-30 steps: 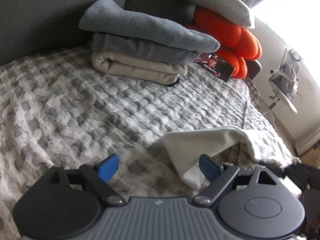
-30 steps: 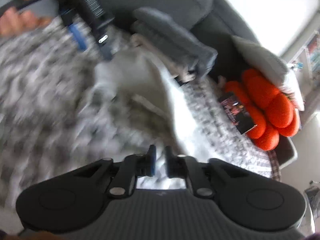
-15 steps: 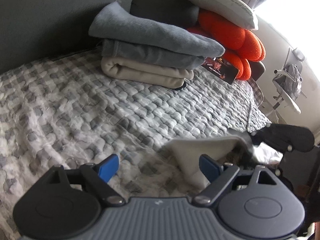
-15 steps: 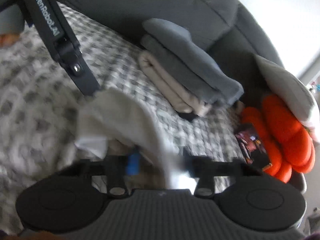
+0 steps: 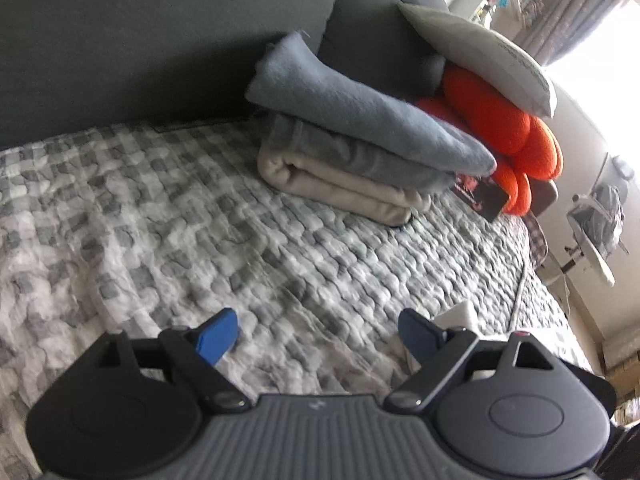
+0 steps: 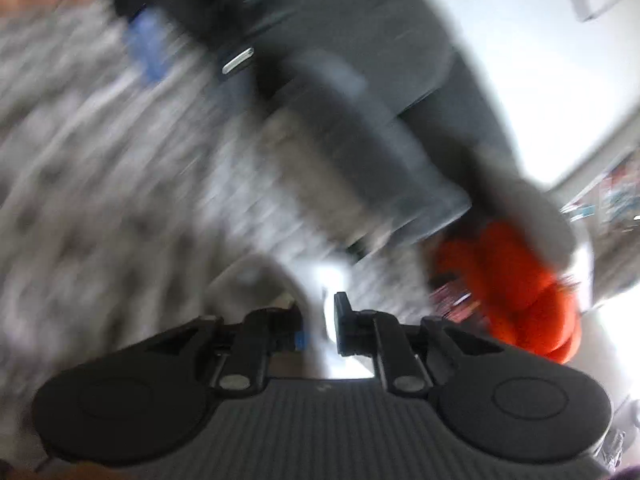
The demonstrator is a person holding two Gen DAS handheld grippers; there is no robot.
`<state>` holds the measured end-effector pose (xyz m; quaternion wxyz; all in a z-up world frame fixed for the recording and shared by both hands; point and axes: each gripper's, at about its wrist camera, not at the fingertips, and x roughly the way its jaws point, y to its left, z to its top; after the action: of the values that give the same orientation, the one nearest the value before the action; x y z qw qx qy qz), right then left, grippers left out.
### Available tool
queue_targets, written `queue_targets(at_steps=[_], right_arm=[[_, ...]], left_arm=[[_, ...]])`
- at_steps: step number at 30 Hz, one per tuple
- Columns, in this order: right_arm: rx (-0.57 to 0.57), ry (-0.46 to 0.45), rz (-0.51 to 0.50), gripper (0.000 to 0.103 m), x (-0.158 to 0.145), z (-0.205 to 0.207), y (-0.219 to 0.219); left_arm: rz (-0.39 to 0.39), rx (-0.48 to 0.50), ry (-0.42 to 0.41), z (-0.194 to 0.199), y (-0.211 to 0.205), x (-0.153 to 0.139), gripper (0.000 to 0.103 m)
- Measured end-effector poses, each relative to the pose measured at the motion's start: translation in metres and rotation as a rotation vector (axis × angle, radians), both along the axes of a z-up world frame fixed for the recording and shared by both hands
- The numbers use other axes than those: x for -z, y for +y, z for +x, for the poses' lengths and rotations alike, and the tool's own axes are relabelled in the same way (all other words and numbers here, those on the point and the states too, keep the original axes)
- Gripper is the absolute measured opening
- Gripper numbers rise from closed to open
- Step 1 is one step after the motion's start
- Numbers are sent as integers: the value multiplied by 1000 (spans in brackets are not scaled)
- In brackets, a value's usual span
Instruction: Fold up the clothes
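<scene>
While the right-wrist view is badly smeared, I can make out the white cloth (image 6: 316, 300) bunched between the fingers of my right gripper (image 6: 320, 322), whose jaws have just been opening a little from their tightest; I think the pads still pinch it, though the blur leaves some doubt. In the left-wrist view only a scrap of that cloth (image 5: 456, 314) shows beside the right-hand finger, where half a second ago a broad fold lay ahead of it. My left gripper (image 5: 316, 330) stands wide apart over the checked quilt (image 5: 160, 220), holding nothing. The stack of folded clothes (image 5: 352, 148) now sits nearer the middle of that view, with the orange cushion (image 5: 504, 128) beyond it.
</scene>
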<state>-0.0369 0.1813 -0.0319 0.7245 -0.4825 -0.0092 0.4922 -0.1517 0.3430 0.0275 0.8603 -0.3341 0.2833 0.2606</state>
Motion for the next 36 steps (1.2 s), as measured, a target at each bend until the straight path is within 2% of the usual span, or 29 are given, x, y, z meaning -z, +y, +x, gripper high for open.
queue_targets(at_steps=[2,8,13,17,20,24,29,32,36], right_arm=[[27,13,2,17,-1,1,-3],[115,48,116,17,-14,13,-26],[256,74,177,17,-6,27,-33],[297,114,180,18,-7,33,-38],[298,112,183,24,-6,31,-42],[295,107,200,30,-4,35,-41],[301,107,207,30,-4,34,-43],[302,104,208,30,-5,33,-44],[306,90,213,32,-4,31,-44]], left_arm=[[3,11,2,4,-3,0,88],[-34,77,7,26,-15,-2,88],[-166,91,17,40,-23,6,89],[-356,93,20,53,-27,23,89],[-420,35,-16,61,-30,29,89],[-433,6,-90,67,-34,20,87],[-359,17,-125,66,-42,7,86],[-394,37,-129,70,-44,15,80],[-405,48,-204,70,-45,21,77]])
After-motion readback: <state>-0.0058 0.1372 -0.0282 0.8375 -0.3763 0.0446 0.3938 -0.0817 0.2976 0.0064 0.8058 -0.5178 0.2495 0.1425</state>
